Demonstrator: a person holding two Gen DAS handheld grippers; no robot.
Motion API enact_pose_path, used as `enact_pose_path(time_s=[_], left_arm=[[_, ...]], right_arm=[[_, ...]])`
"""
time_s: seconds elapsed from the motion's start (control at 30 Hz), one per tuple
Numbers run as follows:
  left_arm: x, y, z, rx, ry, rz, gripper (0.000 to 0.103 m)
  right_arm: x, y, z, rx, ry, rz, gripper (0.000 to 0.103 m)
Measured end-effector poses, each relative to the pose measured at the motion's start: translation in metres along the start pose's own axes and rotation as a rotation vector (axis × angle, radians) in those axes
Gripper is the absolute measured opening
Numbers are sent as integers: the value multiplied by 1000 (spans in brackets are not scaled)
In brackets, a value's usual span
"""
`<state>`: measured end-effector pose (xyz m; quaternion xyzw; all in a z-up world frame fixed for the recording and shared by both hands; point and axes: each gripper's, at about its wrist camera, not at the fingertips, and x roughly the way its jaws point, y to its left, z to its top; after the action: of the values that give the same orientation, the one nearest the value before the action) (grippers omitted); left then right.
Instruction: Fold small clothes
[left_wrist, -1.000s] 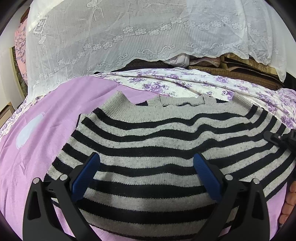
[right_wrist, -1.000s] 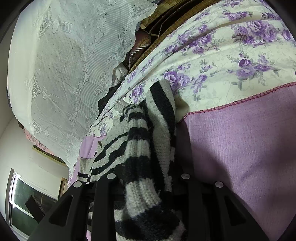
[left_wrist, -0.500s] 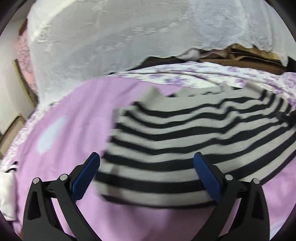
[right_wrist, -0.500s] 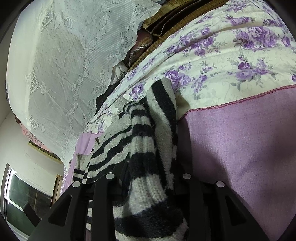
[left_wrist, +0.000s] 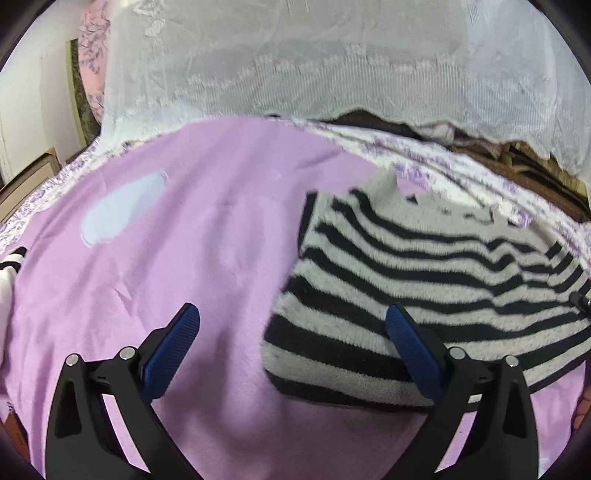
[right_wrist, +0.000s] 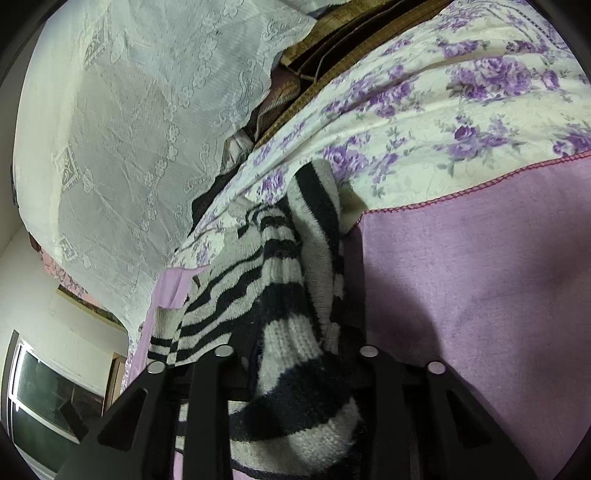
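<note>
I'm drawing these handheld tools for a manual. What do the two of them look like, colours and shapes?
The left tool has two curved black plastic arms, each with silver rivets and tipped by a ribbed blue pad. The right tool has the same black arms and silver rivets; its pads are hidden by striped knitwear. No cables, markings or sleeves show.

White lace curtain (left_wrist: 332, 74) hangs behind the lilac blanket (left_wrist: 166, 258) — floral sheet (right_wrist: 461, 122) beyond.
</note>
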<state>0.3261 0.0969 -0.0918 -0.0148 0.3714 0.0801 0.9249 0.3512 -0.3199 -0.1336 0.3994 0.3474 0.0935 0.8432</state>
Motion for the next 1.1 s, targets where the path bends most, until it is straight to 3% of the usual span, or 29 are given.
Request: enact_pose_path(time_s=[0.2, 0.3, 0.43, 0.57, 0.9, 1.1], left_arm=[[-20, 22, 15, -17, -27, 63, 98], [-21, 39, 18, -11, 8, 26, 98], [-17, 66, 4, 2, 25, 87, 98], [-7, 83, 1, -74, 86, 63, 98], [-35, 45, -5, 93, -34, 86, 98], [-39, 40, -7, 117, -40, 84, 98]], right_arm=[[-8, 17, 4, -12, -3, -32, 27], [-13, 32, 10, -15, 3, -31, 26], [-16, 58, 11, -62, -3, -52, 26], [-17, 74, 9, -60, -15, -59, 25], [-9, 107, 5, -21, 2, -29, 25], [-3, 139, -3, -38, 3, -9, 25]])
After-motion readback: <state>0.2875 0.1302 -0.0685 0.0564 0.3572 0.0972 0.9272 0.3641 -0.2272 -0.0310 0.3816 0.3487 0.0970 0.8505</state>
